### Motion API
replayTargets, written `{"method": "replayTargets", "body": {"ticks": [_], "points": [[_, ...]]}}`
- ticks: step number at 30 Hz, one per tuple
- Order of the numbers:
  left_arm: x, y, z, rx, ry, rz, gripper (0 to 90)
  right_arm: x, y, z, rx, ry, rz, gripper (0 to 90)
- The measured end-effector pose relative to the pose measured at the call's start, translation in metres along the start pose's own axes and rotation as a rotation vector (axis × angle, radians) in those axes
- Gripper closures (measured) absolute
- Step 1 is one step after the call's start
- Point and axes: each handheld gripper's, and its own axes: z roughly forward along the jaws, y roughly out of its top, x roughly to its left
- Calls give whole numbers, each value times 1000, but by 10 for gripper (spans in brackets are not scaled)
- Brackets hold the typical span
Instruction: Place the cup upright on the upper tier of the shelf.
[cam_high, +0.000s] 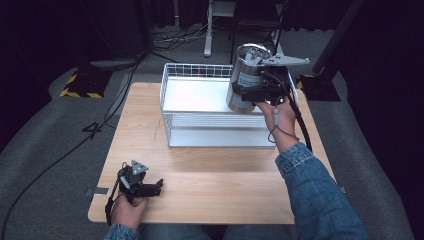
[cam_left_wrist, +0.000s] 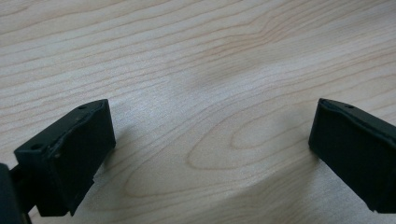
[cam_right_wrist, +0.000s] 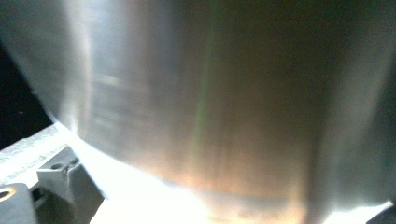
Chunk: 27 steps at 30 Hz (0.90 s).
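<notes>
Wooden table (cam_high: 210, 185) on grey floor; left tongs (cam_left_wrist: 210, 154) released, right tongs (cam_high: 262, 95) grasping steel canister (cam_high: 245, 75).

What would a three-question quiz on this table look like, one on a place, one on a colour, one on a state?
1. Where is the metal can?
A. over the wire basket's right end
B. flat on the wood by the left gripper
C. on the floor

2. What colour is the basket?
A. red
B. white
C. blue

3. How do the left gripper's jaws stand?
A. wide apart
B. shut on a cup
C. shut on the can

Answers:
1 A, the right gripper holds it above the basket.
2 B, its wires are white.
3 A, bare table shows between them.
</notes>
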Motion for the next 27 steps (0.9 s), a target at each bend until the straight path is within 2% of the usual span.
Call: {"method": "replayTargets", "body": {"ticks": [4,8,13,16,24,27], "points": [[0,0,0,0,0,0,7,-5,3,13,15,-22,-3,35],[0,0,0,2,0,2,7,-10,3,24,22,-24,6,35],[0,0,0,-1,0,1,7,-16,1,36,27,-30,23,34],[0,0,0,0,0,0,7,-20,-4,44,40,-51,27,33],[0,0,0,-1,1,1,7,-24,-10,47,18,-47,47,32],[0,0,0,-2,0,1,7,-22,-11,48,20,-56,15,26]]}}
